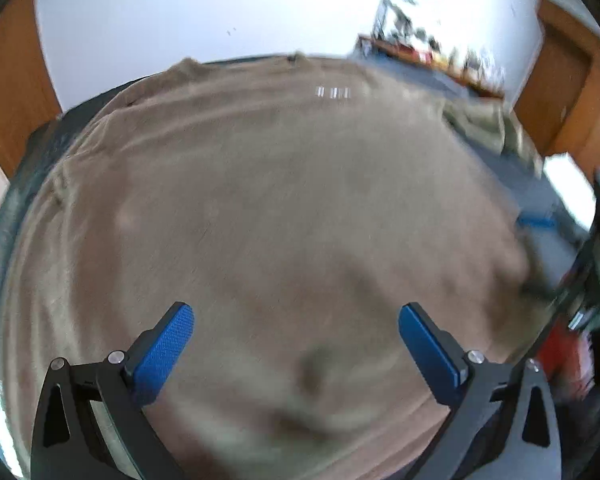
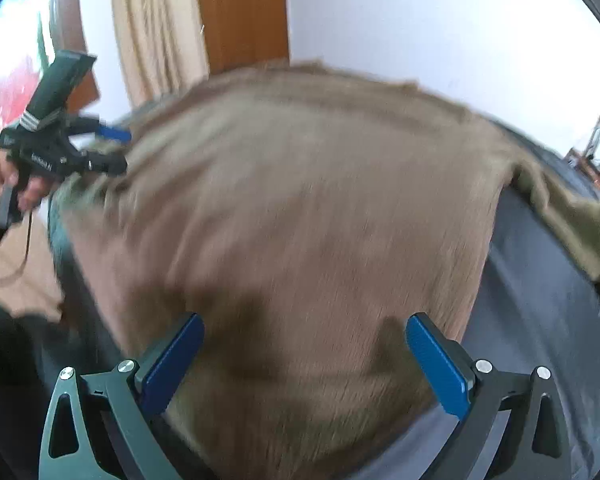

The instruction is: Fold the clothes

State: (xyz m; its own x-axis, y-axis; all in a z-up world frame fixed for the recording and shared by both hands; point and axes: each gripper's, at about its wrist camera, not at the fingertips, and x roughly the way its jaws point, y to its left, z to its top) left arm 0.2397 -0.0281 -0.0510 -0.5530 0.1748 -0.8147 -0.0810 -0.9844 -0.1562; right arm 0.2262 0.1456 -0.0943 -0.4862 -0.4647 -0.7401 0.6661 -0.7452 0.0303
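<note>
A brown garment (image 1: 284, 200) is being shown spread flat over a dark grey surface (image 2: 540, 320), with an olive garment (image 2: 580, 232) lying just beside its far right edge. The left claw (image 1: 296, 344) is being held released above the brown cloth, grasping nothing. The right claw (image 2: 304, 354) is likewise being held released over the cloth's near edge, both views being blurred.
</note>
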